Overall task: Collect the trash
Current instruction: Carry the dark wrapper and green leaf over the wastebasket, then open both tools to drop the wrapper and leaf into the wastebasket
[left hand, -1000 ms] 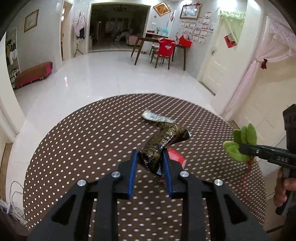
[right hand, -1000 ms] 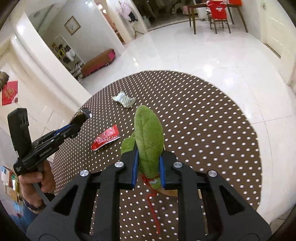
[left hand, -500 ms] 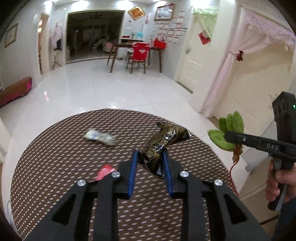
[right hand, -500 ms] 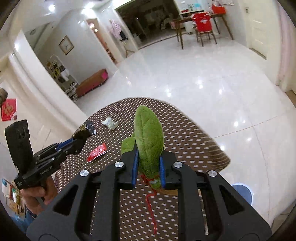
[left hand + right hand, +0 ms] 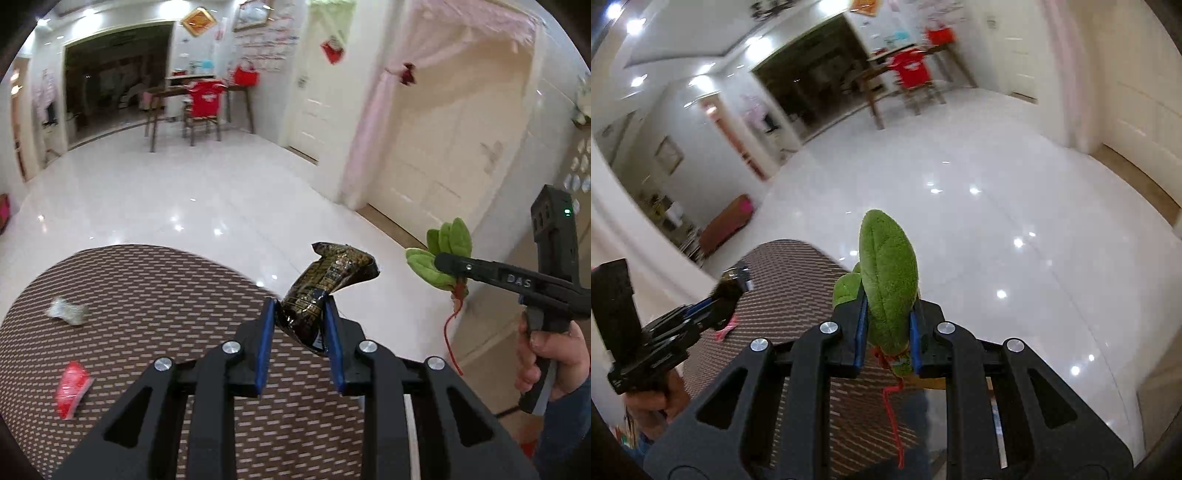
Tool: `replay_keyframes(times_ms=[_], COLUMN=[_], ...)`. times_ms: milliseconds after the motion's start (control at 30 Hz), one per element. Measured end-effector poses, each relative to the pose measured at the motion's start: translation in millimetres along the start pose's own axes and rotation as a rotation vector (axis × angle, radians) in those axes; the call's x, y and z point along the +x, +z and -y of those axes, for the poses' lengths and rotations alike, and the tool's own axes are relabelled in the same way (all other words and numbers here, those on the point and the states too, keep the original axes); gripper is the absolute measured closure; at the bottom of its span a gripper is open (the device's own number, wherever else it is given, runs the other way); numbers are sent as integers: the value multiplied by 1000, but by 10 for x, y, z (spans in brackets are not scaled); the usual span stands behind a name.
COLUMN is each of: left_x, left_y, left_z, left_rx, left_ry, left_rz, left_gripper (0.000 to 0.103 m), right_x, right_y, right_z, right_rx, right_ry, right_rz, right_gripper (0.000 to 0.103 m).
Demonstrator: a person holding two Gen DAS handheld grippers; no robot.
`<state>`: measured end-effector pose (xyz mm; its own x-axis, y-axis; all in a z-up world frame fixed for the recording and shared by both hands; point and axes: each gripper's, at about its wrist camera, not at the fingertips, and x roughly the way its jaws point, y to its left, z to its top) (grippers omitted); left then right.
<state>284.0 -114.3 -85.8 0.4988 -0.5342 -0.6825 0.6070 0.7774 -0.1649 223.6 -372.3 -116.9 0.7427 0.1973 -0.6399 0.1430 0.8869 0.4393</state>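
Note:
My left gripper (image 5: 300,318) is shut on a crumpled black and gold wrapper (image 5: 325,280), held above the right edge of the round dotted table (image 5: 147,295). My right gripper (image 5: 886,321) is shut on a green plush leaf (image 5: 889,273) with a red string hanging below; it also shows in the left wrist view (image 5: 441,273), off the table's right side. A red packet (image 5: 72,387) and a crumpled silver wrapper (image 5: 66,312) lie on the table at the left. The left gripper shows in the right wrist view (image 5: 733,291).
White glossy floor (image 5: 166,192) surrounds the table. Cream doors and a pink curtain (image 5: 373,122) stand to the right. A dining table with a red chair (image 5: 205,107) is far back. A low pink bench (image 5: 727,221) stands by the wall.
Both grippers have swung to the right with their loads, past the table's right edge. The red packet and silver wrapper now appear further left in the left wrist view.

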Motion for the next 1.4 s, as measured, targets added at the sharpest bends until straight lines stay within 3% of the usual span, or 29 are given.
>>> replay_keyframes(times_ms=[200,367,867,933,967,1000,1033,1067,1167,1267,1400], left_x=[403,705,1701,1835,1890,1918,1954,1949,1926,1881,1757], left_y=[-118,-253,-595,-613,-621,-621,-623,-615,-591,-543,-494], left_z=[601,939,1495,1545,1556,1554,1558,1559,1557,1484,1411], left_rx=[74,117,265,278,286,290,292,292,284,263,228], left_ry=[-51,-66,-7,-9,-8,-4,10,17,11,18,17], left_rz=[-95,-167,-404,-441,-463,-476,-480,-469,-450,-437,-406], left_gripper=[78,78,77,74,66,50,41,28,26,26,19], right_x=[-37,12,316,375,387,422,451,463,480,490,451], right_y=[-245,-414,-745,-787,-812,-833,-842,-866,-904,-931,-930], right_z=[670,1091,1738,1815,1838,1865,1921,1937,1998,2018,2002], right_rx=[137,229,388,415,425,438,459,472,497,507,498], right_ry=[-73,-80,-98,-94,-94,-96,-93,-94,-96,-118,-174], right_rz=[-32,-73,-168,-177,-184,-194,-201,-201,-202,-205,-215], right_gripper=[85,85,82,82,80,75,50,35,32,15,6])
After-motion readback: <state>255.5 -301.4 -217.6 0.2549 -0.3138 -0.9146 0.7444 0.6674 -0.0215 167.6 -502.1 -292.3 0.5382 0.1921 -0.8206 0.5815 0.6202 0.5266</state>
